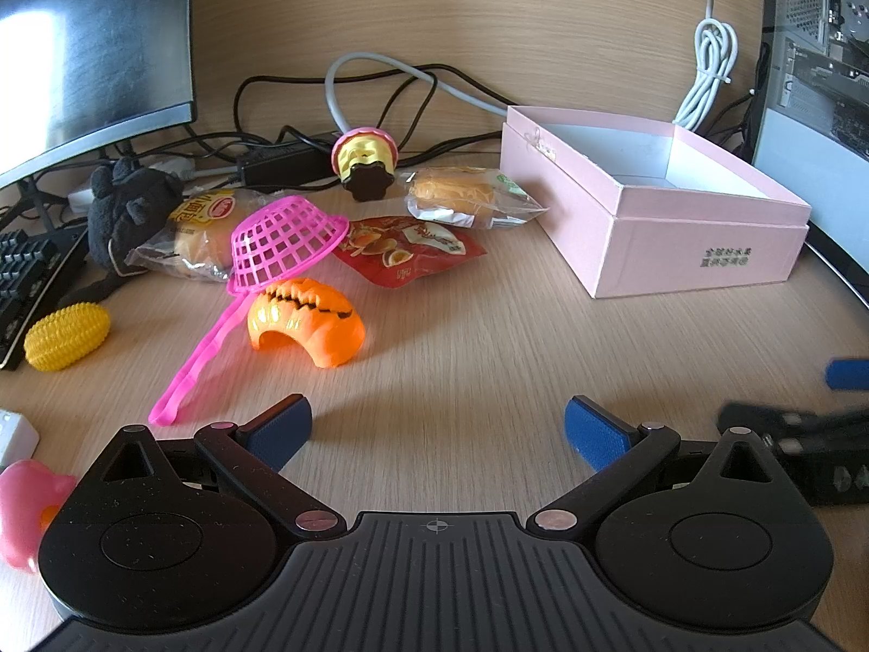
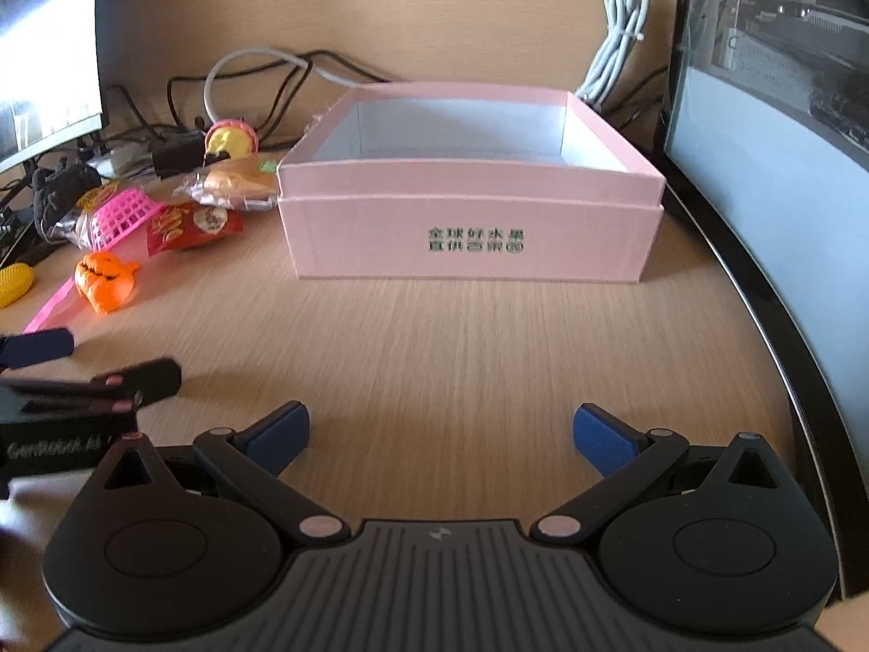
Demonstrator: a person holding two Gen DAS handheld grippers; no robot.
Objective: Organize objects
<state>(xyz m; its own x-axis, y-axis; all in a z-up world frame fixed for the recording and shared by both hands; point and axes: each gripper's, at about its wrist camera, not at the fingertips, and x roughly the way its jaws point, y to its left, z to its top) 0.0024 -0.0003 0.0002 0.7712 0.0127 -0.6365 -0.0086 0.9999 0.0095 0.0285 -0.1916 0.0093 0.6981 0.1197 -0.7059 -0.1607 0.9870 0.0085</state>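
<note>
Both grippers hover low over the counter [image 1: 489, 337], holding nothing: the left gripper [image 1: 438, 432] has its fingers spread wide, and so does the right gripper [image 2: 441, 434].

From the left wrist view, going left to right, the clutter sits between ten and twelve o'clock: one yellow spiky ball [image 1: 66, 335], one black plush toy [image 1: 127, 206], two wrapped buns [image 1: 201, 233] [image 1: 461, 195], one pink strainer [image 1: 285, 244] tipped over one orange pumpkin piece [image 1: 304, 320], one red snack packet [image 1: 413, 250] and one pink-and-yellow toy [image 1: 364, 160]. A pink duck [image 1: 27, 505] lies at eight o'clock. The single pink box [image 1: 679, 217] stands open and apparently empty at one o'clock, well apart from the pile.

Likely trouble: the strainer rests on the pumpkin piece, so lifting either could drag or topple the other. The slick bun wrappers may slip between the fingers. The cables [image 1: 380, 87] behind the pile could snag a reach toward the far toy.
</note>
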